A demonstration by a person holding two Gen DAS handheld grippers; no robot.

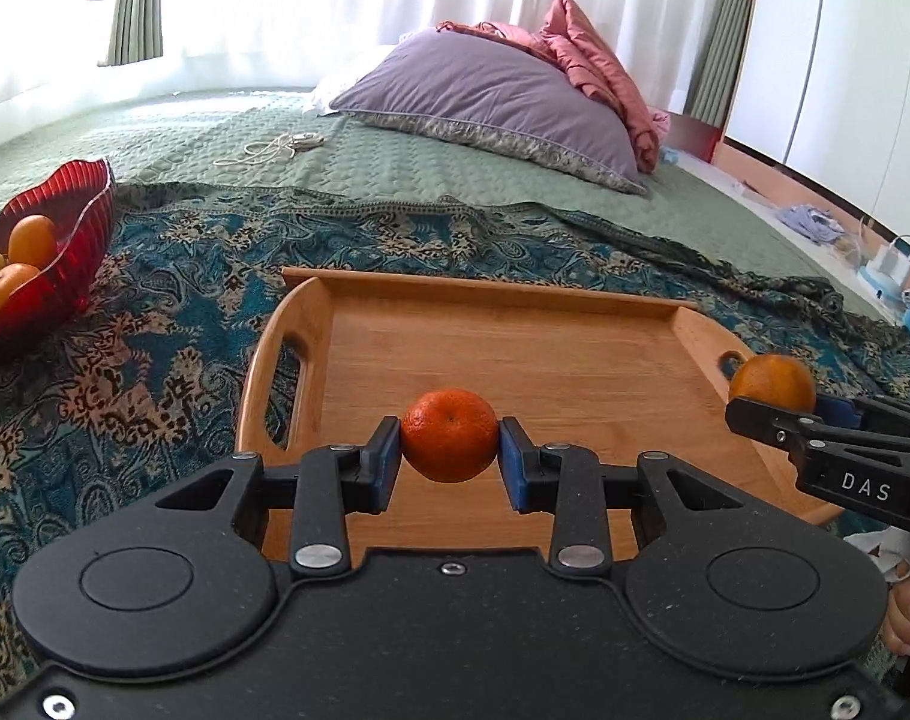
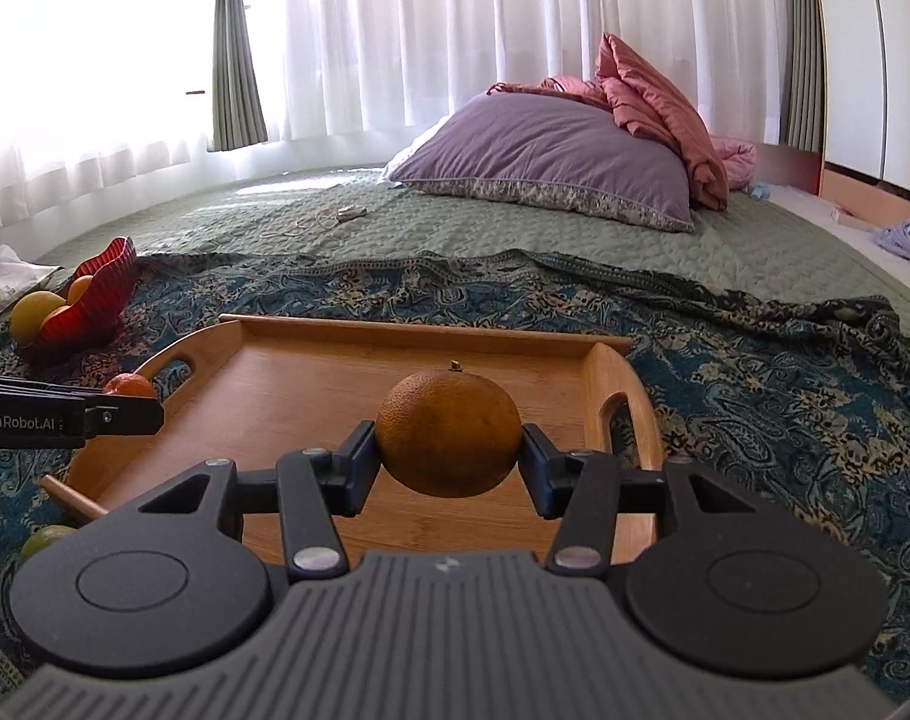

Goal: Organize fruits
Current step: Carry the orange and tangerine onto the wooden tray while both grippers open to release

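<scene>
**Orange fruit in both claws, over the tray**

Bamboo tray [image 1: 514,348] lies bare on the patterned throw on the bed, and serves as the landmark here. The left claw [image 1: 450,441] is clamped on a small mandarin [image 1: 449,435], held above the tray's near edge. The right claw [image 2: 449,438] is clamped on a larger, duller orange [image 2: 449,432], also above the tray's near half, toward its right handle as the left view shows. The red bowl [image 1: 71,228] sits well off the tray's left side, with more fruit still in it.

The step in hand looks like the carry: both fruits are lifted and not yet set down. Next, each should be lowered onto the tray floor, well apart, before the pads let go. Both are round and may roll on the smooth wood, so release low and gently.
</scene>
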